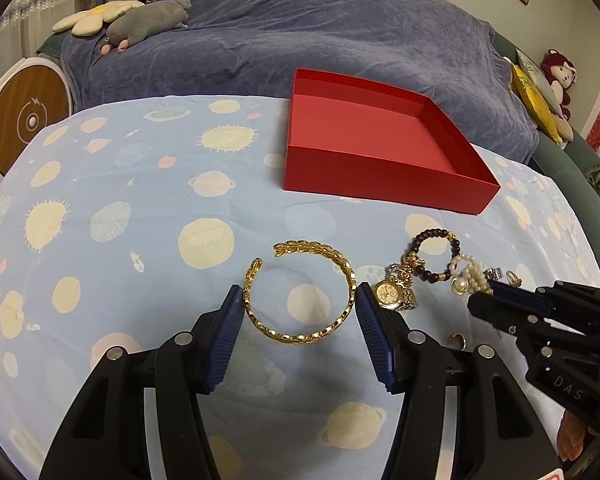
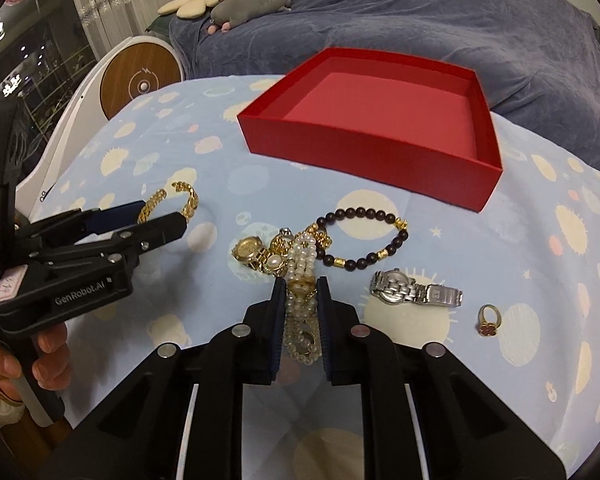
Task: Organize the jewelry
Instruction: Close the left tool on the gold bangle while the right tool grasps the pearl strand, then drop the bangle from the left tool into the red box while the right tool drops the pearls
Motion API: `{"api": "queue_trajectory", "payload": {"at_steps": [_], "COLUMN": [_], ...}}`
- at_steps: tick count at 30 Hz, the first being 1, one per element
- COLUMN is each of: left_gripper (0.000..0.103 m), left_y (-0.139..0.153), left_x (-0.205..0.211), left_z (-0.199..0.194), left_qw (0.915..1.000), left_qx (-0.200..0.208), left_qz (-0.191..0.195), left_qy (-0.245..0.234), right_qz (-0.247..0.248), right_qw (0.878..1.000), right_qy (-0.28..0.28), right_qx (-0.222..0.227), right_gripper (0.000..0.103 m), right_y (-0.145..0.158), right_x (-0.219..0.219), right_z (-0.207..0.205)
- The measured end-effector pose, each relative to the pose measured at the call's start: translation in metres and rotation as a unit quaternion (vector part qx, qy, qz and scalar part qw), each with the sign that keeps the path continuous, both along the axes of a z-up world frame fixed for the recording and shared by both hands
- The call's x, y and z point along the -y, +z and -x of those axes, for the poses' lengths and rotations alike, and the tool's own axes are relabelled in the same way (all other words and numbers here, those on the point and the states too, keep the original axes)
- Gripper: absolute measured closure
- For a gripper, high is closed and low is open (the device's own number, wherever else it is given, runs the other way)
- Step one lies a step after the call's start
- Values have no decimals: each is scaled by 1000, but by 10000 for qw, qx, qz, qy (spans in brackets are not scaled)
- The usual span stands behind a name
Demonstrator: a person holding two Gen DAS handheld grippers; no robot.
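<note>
A gold leaf bangle (image 1: 300, 336) lies on the blue space-print cloth between the pads of my left gripper (image 1: 300, 300), which touch both its sides; it also shows in the right wrist view (image 2: 188, 200). My right gripper (image 2: 300, 284) is closed on a pearl bracelet (image 2: 300, 272) resting on the cloth. Beside it lie a gold watch (image 2: 248, 250), a dark bead bracelet (image 2: 364, 240), a silver watch (image 2: 414, 290) and a gold ring with a red stone (image 2: 489, 320). An empty red box (image 1: 380, 140) stands behind.
A sofa under a blue-grey cover (image 1: 300, 28) stands behind the table with a grey plush (image 1: 148, 24) and a flower cushion (image 1: 96, 16). A white and wood round device (image 1: 24, 120) stands at the left. A small ring (image 1: 457, 340) lies near the left gripper.
</note>
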State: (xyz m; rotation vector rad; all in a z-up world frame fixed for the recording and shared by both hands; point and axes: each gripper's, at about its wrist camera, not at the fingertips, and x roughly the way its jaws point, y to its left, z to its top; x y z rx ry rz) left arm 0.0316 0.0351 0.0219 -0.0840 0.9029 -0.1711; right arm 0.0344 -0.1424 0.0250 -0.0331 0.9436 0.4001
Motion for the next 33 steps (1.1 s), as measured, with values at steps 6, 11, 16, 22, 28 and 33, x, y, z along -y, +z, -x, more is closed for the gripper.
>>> {"api": "queue_trajectory", "payload": {"at_steps": [6,11,16,22,28,33], "left_gripper": [48,48,48,48,48,48], "left_y": [34,80,93,69,33,11], "left_x": [3,12,36,67,87,96], "left_z": [-7,-46,-114,-196,-259,-286], "left_qw": [9995,9972,9959,9960,9972,9973], "left_qx": [112,621,690,440,41,-160], "left_qz": [189,80,-62,-73,3,-124], "left_qy": [-231,-417,-579,-771,-745,-699], "right_qz": [-106,-93,-128,-186,-57,81], "right_qw": [9976,9944,9919,9894,9858,9827], "right_qy": [-519,-843,-1186,-1442,-1657,-1787], "right_qx": [448,632,437,5,-271,-473], "right_gripper": [88,88,88,88,88,88], "right_y": [48,80,80,49,11,-14], "right_x": [15,32,49,61,67,72], "right_z": [-11,-63,-138,-219,-271,-296]}}
